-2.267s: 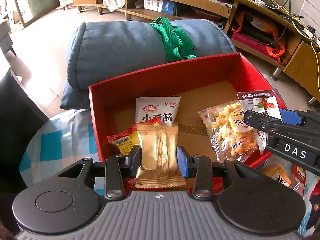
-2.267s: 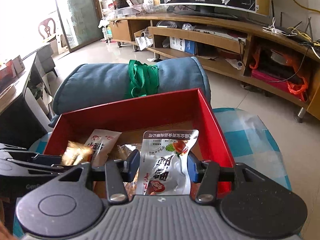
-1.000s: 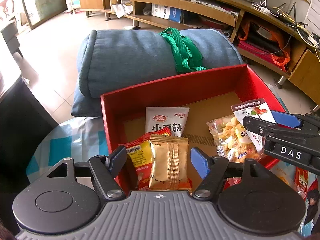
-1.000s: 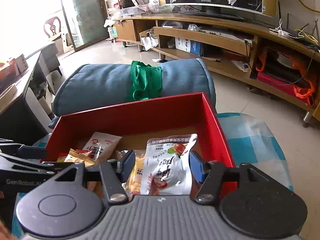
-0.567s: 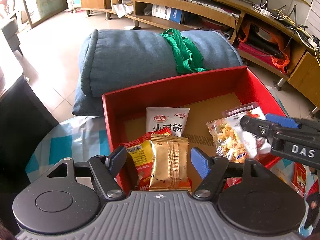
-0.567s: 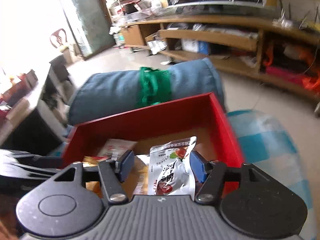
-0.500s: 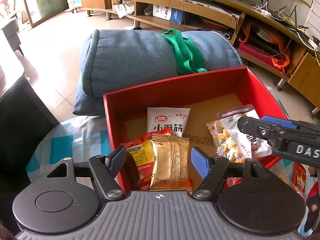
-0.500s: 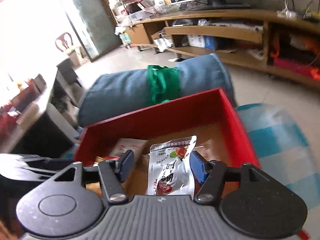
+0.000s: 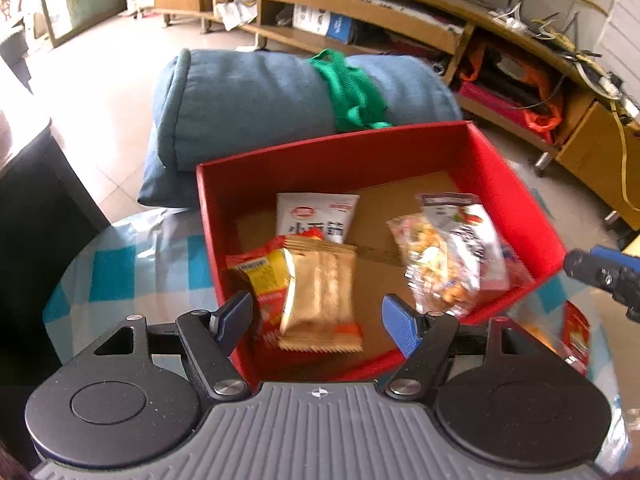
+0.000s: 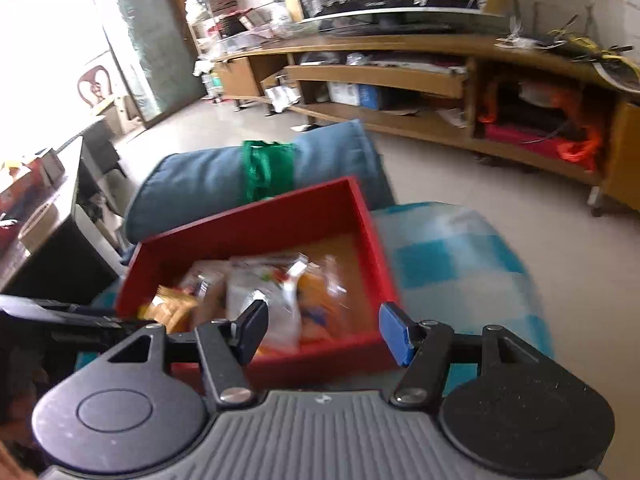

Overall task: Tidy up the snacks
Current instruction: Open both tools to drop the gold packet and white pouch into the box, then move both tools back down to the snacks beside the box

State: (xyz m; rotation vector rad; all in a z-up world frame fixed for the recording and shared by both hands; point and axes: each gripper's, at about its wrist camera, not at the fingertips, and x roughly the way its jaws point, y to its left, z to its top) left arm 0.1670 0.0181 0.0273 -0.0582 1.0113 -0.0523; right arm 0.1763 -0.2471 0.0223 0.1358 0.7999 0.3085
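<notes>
A red box (image 9: 332,152) holds several snacks: a gold packet (image 9: 320,296), a yellow-red packet (image 9: 260,276), a white packet (image 9: 316,216), a clear bag of puffed snacks (image 9: 436,268) and a white-red packet (image 9: 472,236) on top of it. My left gripper (image 9: 316,316) is open and empty at the box's near wall. My right gripper (image 10: 324,328) is open and empty, above the near edge of the red box (image 10: 256,228); its tip shows at the right in the left wrist view (image 9: 600,276).
The box stands on a round table with a blue-checked cover (image 9: 120,272). More snack packets (image 9: 568,332) lie on the table to the right of the box. A blue rolled cushion with a green strap (image 9: 288,100) lies behind. A dark cabinet (image 9: 32,208) stands left.
The left gripper let go of the gold packet in the box and opened. The right gripper opened and dropped the white-red packet onto the puffed-snack bag, then pulled back to the right.
</notes>
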